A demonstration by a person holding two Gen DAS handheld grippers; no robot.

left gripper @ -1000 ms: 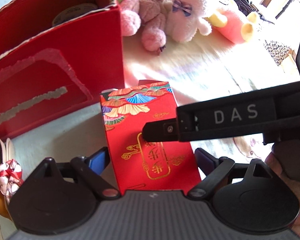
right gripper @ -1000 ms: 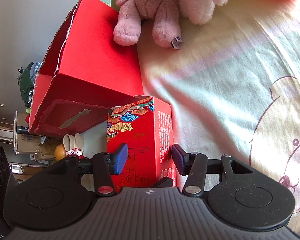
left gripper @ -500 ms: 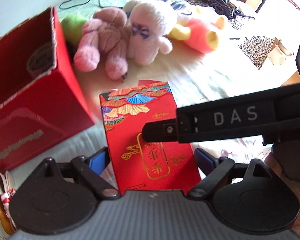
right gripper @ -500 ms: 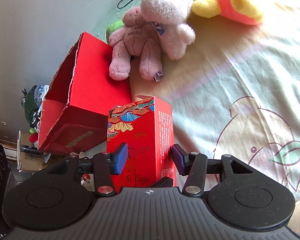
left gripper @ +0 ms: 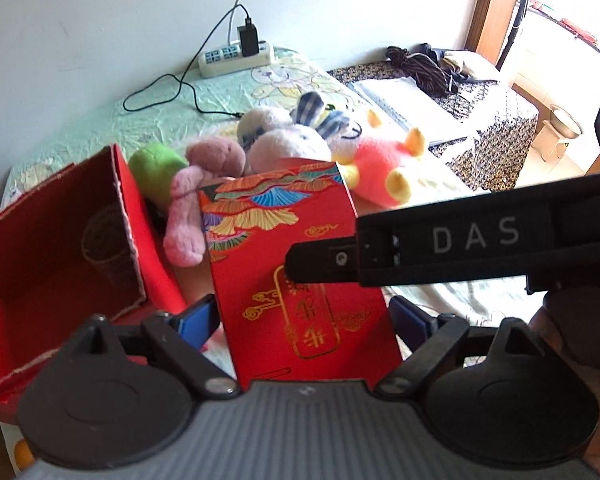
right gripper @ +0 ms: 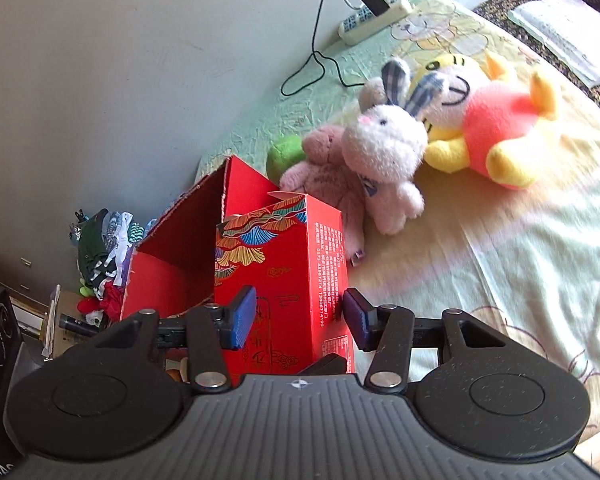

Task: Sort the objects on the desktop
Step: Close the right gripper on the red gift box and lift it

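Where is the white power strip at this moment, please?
The power strip lies at the far edge of the green sheet against the wall, beyond the plush toys, top-centre in both views.

Bright daylight from the doorway [left gripper: 548, 40] at right, washing out the bedsheet [right gripper: 540, 240] and plush toys [right gripper: 496, 120], with strong fisheye bending at edges and dim, shadowed left corners.
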